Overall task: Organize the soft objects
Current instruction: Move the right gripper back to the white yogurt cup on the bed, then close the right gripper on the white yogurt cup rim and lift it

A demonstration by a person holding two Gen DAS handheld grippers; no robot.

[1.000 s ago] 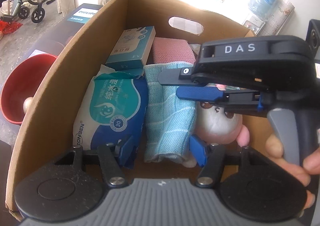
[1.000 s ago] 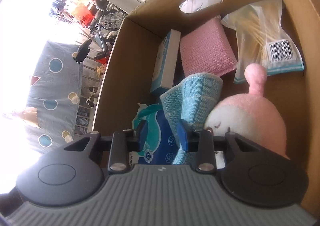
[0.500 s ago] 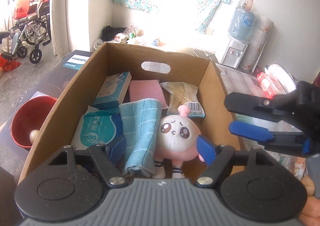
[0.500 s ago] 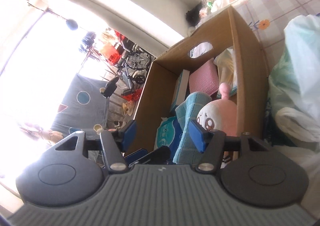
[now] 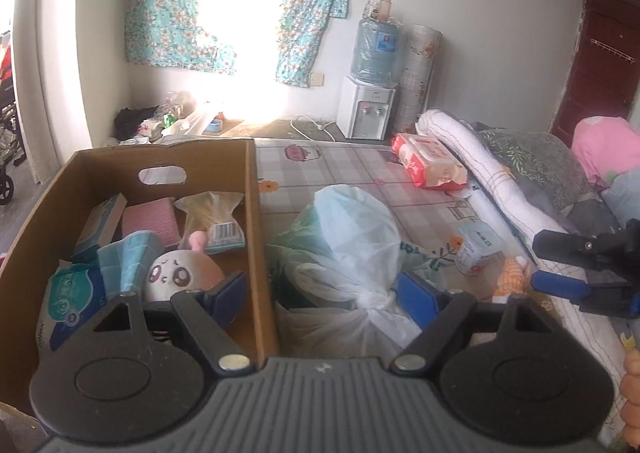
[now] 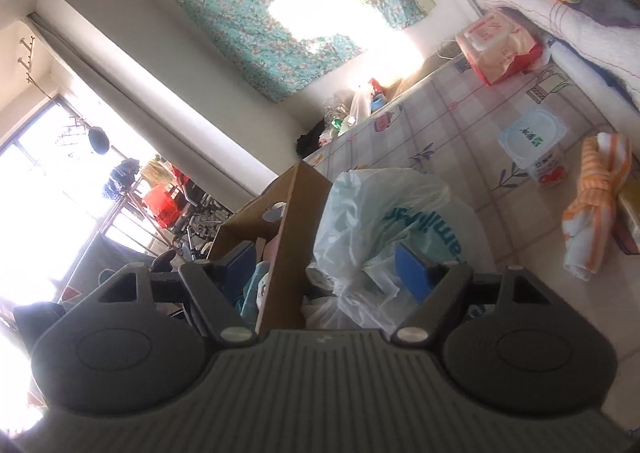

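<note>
A cardboard box [image 5: 256,237] stands at the left and holds a pink plush doll [image 5: 180,273], a blue towel [image 5: 128,257], a wipes pack [image 5: 72,301], a pink cloth [image 5: 150,215] and a cotton-swab bag [image 5: 212,213]. A knotted white plastic bag [image 5: 352,249] lies right of the box. My left gripper [image 5: 320,297] is open and empty above the box's right wall. My right gripper [image 6: 324,265] is open and empty; it also shows in the left wrist view [image 5: 560,265]. An orange striped cloth [image 6: 596,205] lies at the right.
On the patterned mat [image 5: 352,177] lie a white plastic cup [image 5: 476,249], a red tissue pack [image 5: 428,165] and rolled bedding [image 5: 500,189]. A water dispenser [image 5: 368,105] stands by the far wall.
Both grippers have pulled up and back out of the box and swung right. The plush doll stays in the box. Both sets of jaws have opened wider.
</note>
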